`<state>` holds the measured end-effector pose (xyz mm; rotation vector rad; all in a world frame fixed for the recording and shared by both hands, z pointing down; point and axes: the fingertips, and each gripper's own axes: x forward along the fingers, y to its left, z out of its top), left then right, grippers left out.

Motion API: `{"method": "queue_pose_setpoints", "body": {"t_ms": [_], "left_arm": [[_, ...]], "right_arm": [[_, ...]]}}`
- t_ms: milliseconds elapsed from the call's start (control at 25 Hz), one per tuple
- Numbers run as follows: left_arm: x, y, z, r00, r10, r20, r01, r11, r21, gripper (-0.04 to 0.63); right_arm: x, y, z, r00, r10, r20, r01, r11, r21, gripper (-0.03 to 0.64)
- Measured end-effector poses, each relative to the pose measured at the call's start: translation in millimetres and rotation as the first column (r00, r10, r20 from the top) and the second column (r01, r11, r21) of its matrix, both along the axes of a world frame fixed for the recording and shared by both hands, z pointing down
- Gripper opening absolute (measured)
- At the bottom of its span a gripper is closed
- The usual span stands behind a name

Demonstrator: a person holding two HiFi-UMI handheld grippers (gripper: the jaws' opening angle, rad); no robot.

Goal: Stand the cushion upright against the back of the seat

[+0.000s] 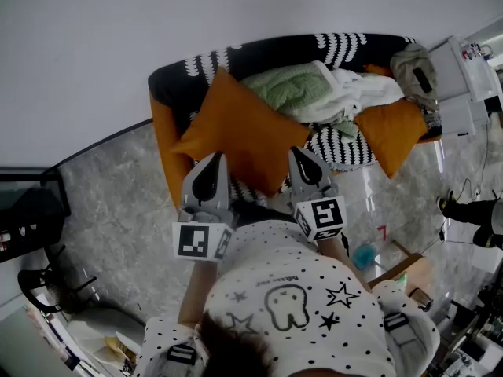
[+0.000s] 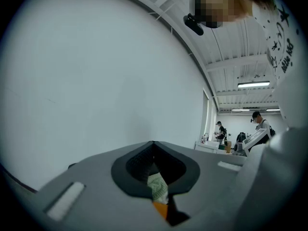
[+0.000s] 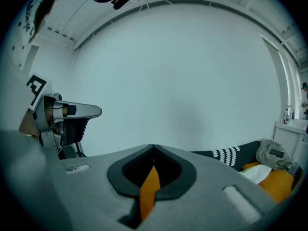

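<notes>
A big orange cushion (image 1: 240, 132) stands tilted on the sofa seat, its top corner near the black-and-white patterned sofa back (image 1: 196, 65). My left gripper (image 1: 212, 161) is at the cushion's lower left edge and my right gripper (image 1: 302, 155) at its lower right edge. In the left gripper view the jaws (image 2: 154, 144) are shut, with a bit of orange fabric (image 2: 161, 209) in the gap. In the right gripper view the right gripper (image 3: 154, 149) is shut on a strip of the orange cushion (image 3: 149, 189).
A green blanket (image 1: 291, 89) and white cloth (image 1: 361, 93) lie heaped on the seat behind the cushion. A second orange cushion (image 1: 393, 132) and a grey bag (image 1: 415, 69) sit at the sofa's right end. White wall beyond; marble floor (image 1: 118, 203) at left.
</notes>
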<state>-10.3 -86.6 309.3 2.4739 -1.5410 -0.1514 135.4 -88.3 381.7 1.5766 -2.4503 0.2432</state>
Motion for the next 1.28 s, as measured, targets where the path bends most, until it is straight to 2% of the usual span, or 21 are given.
{"method": "queue_pose_setpoints", "body": {"t_ms": [480,640,840,1000,1280], "left_arm": [[-33.9,-38.0,5.2,0.999,0.022,-0.023,-0.022,1.000,0.003,-0.002],[-43.1,-48.7,9.5,0.999,0.047,-0.023,-0.047,0.999,-0.009,-0.002],[-50.0,-55.4,15.1,0.999,0.039,-0.030,-0.040,0.999,-0.029,-0.002],[-50.5,-51.8,14.1,0.999,0.026,-0.036,-0.027,0.999,-0.028,-0.002],[-58.8,-34.9,11.4,0.998,-0.053,-0.022,0.052,0.999,-0.015,-0.002]], "right_arm": [[-29.3,-36.7,0.6,1.000,0.024,-0.020,-0.024,1.000,0.002,0.002],[-39.5,-40.9,4.1,0.999,0.037,-0.019,-0.038,0.999,-0.016,0.002],[-44.8,-42.8,8.2,0.999,0.028,-0.034,-0.029,0.999,-0.039,0.002],[-48.3,-45.6,7.6,0.999,-0.005,-0.038,0.004,0.999,-0.042,0.002],[-64.0,-47.0,1.2,0.995,-0.100,-0.030,0.099,0.995,-0.015,0.002]]}}
